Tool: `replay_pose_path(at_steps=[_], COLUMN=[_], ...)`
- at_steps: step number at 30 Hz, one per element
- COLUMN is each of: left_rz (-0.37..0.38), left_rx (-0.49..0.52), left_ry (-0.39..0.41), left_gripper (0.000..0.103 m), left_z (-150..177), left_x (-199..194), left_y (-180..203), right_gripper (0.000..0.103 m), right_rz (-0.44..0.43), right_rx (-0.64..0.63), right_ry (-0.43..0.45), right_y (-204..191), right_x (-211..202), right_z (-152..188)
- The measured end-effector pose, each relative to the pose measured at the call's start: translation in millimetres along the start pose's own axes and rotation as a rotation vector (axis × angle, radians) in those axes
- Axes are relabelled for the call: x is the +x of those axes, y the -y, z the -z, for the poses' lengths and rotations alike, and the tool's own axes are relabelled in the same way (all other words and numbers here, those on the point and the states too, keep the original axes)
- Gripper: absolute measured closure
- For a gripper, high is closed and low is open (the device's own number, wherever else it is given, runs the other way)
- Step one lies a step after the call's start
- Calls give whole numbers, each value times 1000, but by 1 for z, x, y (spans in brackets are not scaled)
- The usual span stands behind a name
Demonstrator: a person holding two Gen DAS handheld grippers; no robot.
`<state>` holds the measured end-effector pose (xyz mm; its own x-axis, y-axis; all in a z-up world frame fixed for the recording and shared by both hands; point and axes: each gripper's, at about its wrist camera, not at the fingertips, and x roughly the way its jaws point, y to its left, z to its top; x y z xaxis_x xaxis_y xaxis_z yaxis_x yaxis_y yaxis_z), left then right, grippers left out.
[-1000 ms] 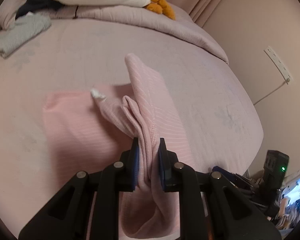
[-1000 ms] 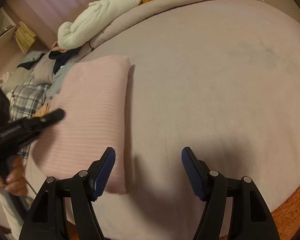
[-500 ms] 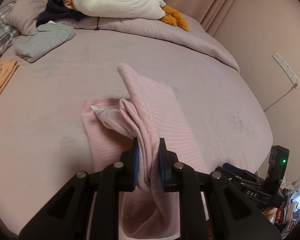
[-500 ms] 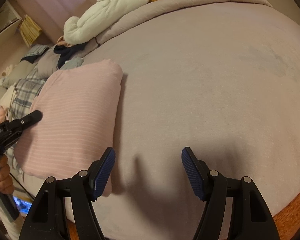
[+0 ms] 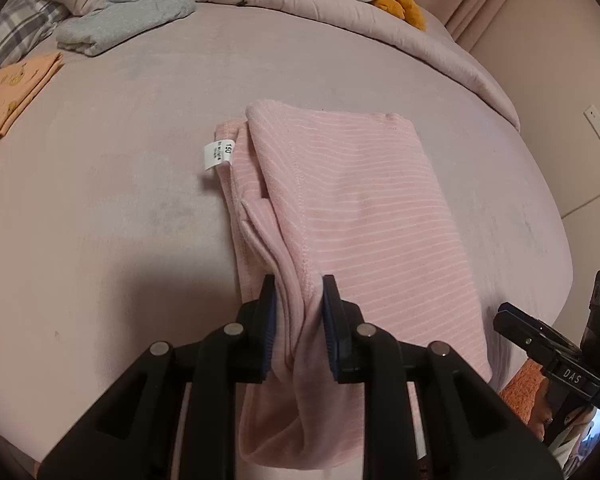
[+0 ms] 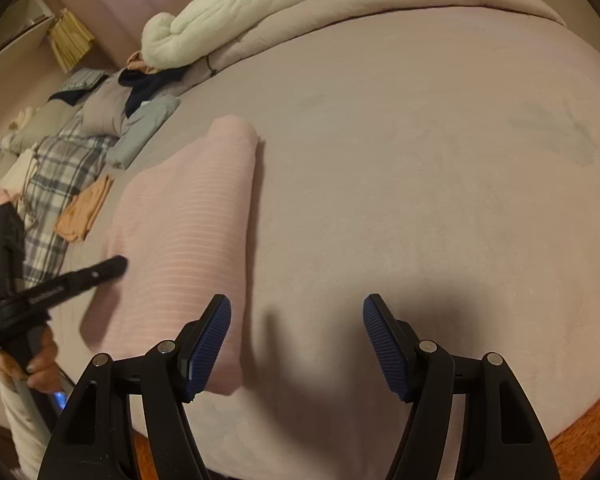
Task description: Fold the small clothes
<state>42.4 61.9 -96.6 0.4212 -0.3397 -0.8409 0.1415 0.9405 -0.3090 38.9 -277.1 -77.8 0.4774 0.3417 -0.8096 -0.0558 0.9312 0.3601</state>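
**Left jaws easing off a folded pink garment on the bed**

The left gripper (image 5: 298, 320) has a bunched edge of the pink striped garment (image 5: 356, 216) between its blue pads (image 5: 329, 332). Its jaws are opening at this moment, yet the cloth is pinched between them, the fold rising from the pads toward the garment's far end. The right gripper (image 6: 296, 344) is released, its jaws standing wide with only bedspread between them, and its left pad (image 6: 208, 348) sits over the near corner of the garment (image 6: 188, 248).

The garment lies folded lengthwise on the mauve bed (image 5: 112, 184), near the bed's front edge. A white size tag (image 5: 217, 154) sticks out from the garment's left side at its far end. Left of the garment, well apart, an orange folded cloth (image 5: 10, 96) lies flat on the bed. Beyond the garment, toward the head of the bed, is a folded grey garment (image 5: 128, 20), and behind that a white plush toy (image 6: 228, 16) with orange feet rests on the rolled duvet (image 6: 400, 8). A plaid cloth (image 6: 56, 184) lies at the bed's far left. A hand (image 6: 40, 364) grips the left tool's handle, seen from the right wrist.
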Motion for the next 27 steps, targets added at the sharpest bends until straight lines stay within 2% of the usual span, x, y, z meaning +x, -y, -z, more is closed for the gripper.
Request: replay_pose_path(at_steps=[6,11,15,21,24,27], left_rz=[14,74,45,-2,-9,41], left_rx=[24,-8,-18,-56,-59,-82], left_ry=[24,-9,-44,-53,-48,-37], left_gripper=[81,74,72,64,56,48], left_z=[10,31,48,64,64,58], left_x=[-21,-26,-17,-2,-5,-15], left_y=[-4,-12,-11,-14,-15,-20], right_gripper=[34,34,34,34,34,34], right_rz=[-6,-22,-39,-39,-36,-40], right_rx=[-41,-61,-87,-117,-114,-111], right_ry=[-10,-16,-24,-64,-85,-88], right_y=[-11,-19,-28,-31,-29,-25], right_x=[4,6,8,16,18,14], right_z=[-2,-4,-3,1,3,3])
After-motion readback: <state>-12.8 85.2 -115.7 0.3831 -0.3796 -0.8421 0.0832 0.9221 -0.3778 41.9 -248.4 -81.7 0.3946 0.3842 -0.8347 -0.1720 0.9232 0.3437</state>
